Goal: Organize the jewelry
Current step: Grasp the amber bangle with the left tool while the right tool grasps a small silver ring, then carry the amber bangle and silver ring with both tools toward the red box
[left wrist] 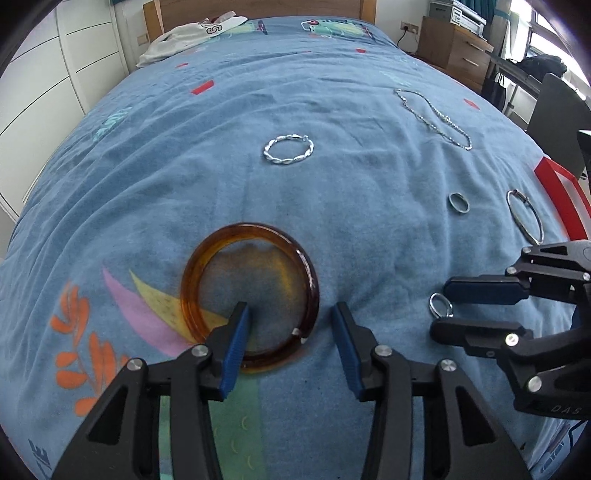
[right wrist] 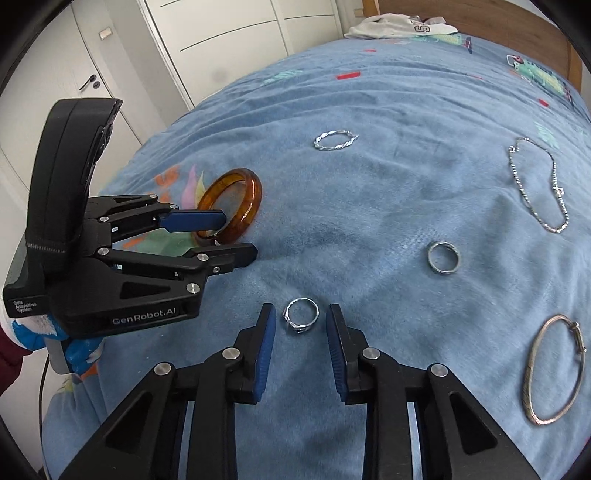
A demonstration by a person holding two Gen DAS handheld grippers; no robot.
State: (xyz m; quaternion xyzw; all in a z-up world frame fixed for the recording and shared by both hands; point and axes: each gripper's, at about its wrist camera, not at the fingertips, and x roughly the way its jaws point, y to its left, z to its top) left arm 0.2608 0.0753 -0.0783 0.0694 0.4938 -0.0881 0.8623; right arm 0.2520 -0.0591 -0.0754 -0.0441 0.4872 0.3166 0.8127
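Note:
An amber bangle point(left wrist: 207, 266) lies flat on the blue bedspread. My left gripper point(left wrist: 290, 314) is open; its left finger is inside the bangle, its right finger outside, so the jaws straddle the rim. The bangle also shows in the right wrist view point(right wrist: 251, 199). My right gripper point(right wrist: 301, 314) is open around a small silver ring point(right wrist: 301, 318), which lies on the bedspread between the fingers. The ring shows in the left wrist view point(left wrist: 440, 305) between the right gripper's fingers point(left wrist: 480, 290).
A twisted silver bracelet point(left wrist: 289, 149), a silver chain point(left wrist: 436, 118), a wide silver ring point(left wrist: 459, 203) and a thin bangle point(left wrist: 524, 216) lie on the bedspread. A red box point(left wrist: 561, 199) sits at the right edge. Clothing point(left wrist: 188, 35) lies near the headboard.

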